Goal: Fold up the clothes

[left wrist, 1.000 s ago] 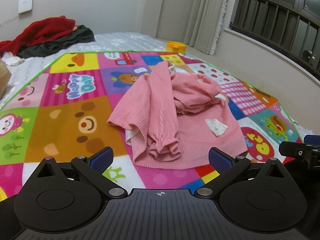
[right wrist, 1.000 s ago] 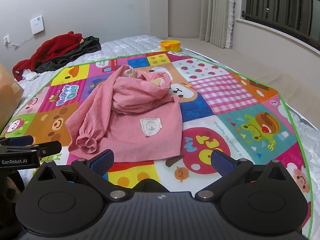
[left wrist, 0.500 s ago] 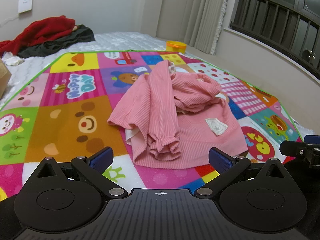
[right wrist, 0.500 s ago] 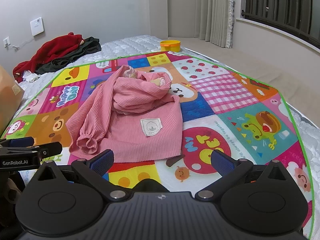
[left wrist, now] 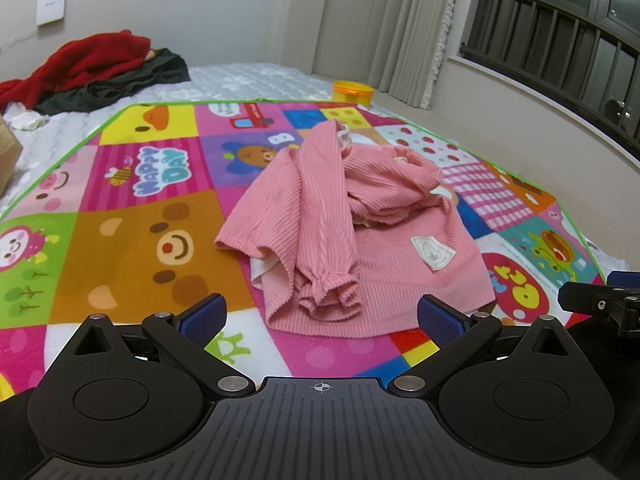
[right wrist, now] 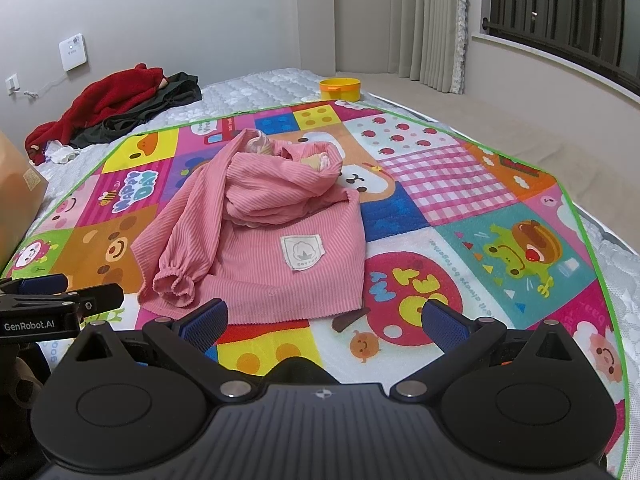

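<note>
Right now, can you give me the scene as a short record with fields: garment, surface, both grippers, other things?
garment: pink ribbed top, crumpled, one sleeve cuff at its near edge, white label facing up
surface: colourful play mat on a mattress
left gripper: open, holding nothing
right gripper: open, holding nothing
other things: red and dark clothes far left; yellow bowl beyond the mat

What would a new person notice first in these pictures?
First, the crumpled pink sweater in the middle of the colourful cartoon mat, with a white label facing up. Then the red and dark clothes heaped far back by the wall, and both open grippers, left and right, near the sweater's hem.
</note>
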Available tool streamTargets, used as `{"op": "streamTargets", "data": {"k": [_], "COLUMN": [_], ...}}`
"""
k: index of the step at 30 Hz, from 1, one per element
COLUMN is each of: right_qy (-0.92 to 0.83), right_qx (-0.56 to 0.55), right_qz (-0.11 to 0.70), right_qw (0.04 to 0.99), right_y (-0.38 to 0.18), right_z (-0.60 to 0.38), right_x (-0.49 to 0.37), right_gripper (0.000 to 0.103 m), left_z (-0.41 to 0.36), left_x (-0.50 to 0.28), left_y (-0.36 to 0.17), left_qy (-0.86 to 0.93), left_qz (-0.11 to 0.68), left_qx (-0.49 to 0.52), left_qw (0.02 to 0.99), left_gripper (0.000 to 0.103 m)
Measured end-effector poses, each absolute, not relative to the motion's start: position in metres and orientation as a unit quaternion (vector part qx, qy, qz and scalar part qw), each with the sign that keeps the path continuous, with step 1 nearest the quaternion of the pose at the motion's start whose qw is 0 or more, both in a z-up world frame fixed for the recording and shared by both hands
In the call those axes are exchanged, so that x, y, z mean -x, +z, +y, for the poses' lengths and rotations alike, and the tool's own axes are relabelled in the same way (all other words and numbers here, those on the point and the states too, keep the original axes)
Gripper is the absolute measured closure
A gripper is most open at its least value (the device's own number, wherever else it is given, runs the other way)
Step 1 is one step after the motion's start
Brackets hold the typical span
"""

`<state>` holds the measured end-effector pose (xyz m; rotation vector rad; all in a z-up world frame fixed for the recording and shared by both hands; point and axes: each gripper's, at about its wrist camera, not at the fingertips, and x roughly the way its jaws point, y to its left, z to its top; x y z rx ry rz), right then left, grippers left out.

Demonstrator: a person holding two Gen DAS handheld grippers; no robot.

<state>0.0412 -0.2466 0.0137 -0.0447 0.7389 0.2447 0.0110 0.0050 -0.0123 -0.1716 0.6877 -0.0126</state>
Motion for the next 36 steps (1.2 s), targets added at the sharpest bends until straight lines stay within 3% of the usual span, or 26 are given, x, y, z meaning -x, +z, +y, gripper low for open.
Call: {"op": "streamTargets", "data": {"k": [9, 20, 28, 36], "right_qy": [0.130, 0.201, 0.200, 0.191], "right_qx": [0.013, -0.131, -0.156, -0.140], "right_qz": [0.379, 0.489, 0.517, 0.515], "right_qw": [0.916, 0.839, 0.817, 0.824], "right_y": [0.012, -0.005, -0.069, -0.102], "right_z": [-0.249, -0.289, -0.265, -0.248], "right_x": [-0.048, -0.137, -0.243, -0.267], "right_gripper": [0.000, 0.000, 0.000, 0.000], "left_z": [0.006, 0.007, 0.000, -0.003], "left_x": [-0.018, -0.053, -0.114, -0.160], "left_y": [-0.015, -0.023, -0.037, -0.055], "left_qy": [0.004, -0.019, -0.060, -0.075], "left_qz": [0.358, 0.388, 0.391, 0.391], "left_qx": [0.087, 0.091, 0.052, 0.007], "left_qw": [0.930, 0.917, 0.917, 0.917], "left_gripper": [0.000, 0.000, 0.000, 0.000]}}
